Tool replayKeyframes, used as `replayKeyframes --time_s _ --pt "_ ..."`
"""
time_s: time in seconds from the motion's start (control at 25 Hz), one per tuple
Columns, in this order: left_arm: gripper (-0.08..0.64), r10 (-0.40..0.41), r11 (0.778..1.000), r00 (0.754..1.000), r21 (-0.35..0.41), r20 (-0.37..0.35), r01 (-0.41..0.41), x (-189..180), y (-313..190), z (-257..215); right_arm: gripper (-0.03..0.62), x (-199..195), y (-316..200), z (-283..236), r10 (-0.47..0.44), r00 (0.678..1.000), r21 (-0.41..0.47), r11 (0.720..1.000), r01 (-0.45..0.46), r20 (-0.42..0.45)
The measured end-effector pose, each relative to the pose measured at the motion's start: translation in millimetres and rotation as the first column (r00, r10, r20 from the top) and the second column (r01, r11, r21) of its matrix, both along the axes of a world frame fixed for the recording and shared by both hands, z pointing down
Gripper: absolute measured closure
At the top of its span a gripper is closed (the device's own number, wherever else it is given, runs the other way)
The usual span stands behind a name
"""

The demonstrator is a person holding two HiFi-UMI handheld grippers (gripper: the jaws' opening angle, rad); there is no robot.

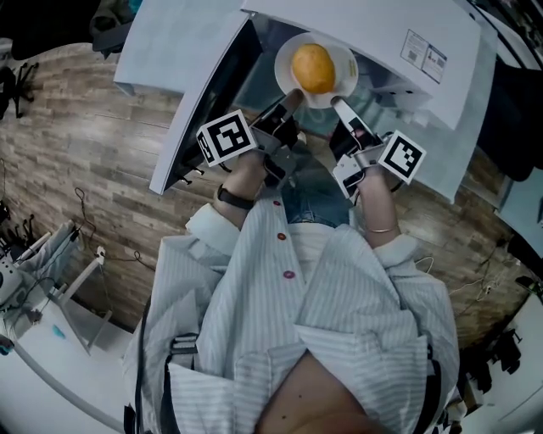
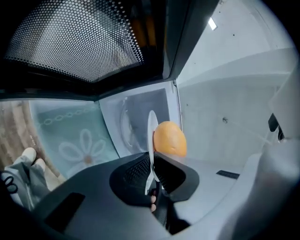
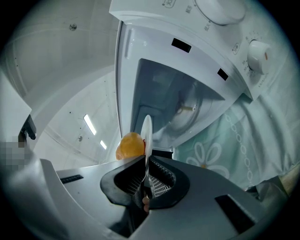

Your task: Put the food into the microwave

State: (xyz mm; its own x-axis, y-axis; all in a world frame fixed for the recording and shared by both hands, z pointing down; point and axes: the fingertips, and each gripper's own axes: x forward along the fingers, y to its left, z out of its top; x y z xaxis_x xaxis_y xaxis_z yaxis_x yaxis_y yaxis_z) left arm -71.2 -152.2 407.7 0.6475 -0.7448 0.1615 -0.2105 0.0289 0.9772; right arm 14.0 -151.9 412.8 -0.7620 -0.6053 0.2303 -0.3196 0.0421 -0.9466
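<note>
At the open microwave (image 1: 382, 25) mouth, left gripper (image 1: 291, 96) & right gripper (image 1: 338, 104) are each clamped on the plate (image 1: 346, 72) rim, opposite sides, prob. to keep it level so the orange food (image 1: 314, 68) on it does not roll off.

The white microwave's (image 1: 382, 25) dark-windowed door (image 1: 204, 110) is standing wide open, walling off the left side. Its white control panel (image 3: 248, 44) is bounding the right. Between them the cavity mouth (image 3: 164, 93) is gaping open ahead, the glass turntable (image 3: 187, 112) lying inside. The small white round plate (image 1: 344, 72) with round orange food (image 1: 314, 68) is occupying the space just before it.
</note>
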Motion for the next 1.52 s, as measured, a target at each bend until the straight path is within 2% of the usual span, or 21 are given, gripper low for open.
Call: replayKeyframes --time_s 0.12,0.28,0.68,0.84,1.2,1.52 --pt "0.540 0.013 1.000 1.000 -0.023 -0.026 -0.014 4.1 -1.4 2.7 0.548 2.0 -1.5 3.4 0.023 1.000 0.002 1.000 -0.023 -0.005" --pt "0.540 0.042 0.999 0.999 -0.021 -0.002 -0.042 6.3 -5.6 12.6 0.548 6.2 -3.5 11.8 0.046 0.999 -0.001 0.999 -0.046 -0.013" --pt "0.540 0.049 0.998 0.999 -0.039 0.006 -0.049 11.4 -16.9 41.8 0.548 12.1 -13.8 42.9 0.086 0.996 -0.029 0.996 -0.087 -0.029" --pt "0.540 0.044 0.996 0.999 -0.077 0.007 -0.043 9.2 -19.0 59.8 0.548 13.1 -18.2 57.4 0.091 0.995 -0.036 0.995 -0.092 -0.040" --pt "0.540 0.074 0.997 0.996 -0.036 0.048 -0.072 15.7 -40.5 75.9 0.548 18.9 -30.9 82.1 0.137 0.990 -0.068 0.988 -0.140 -0.041" --pt "0.540 0.077 0.997 0.995 -0.027 0.056 -0.075 24.9 -57.9 92.2 0.548 29.9 -45.4 98.9 0.178 0.980 -0.066 0.981 -0.184 -0.091"
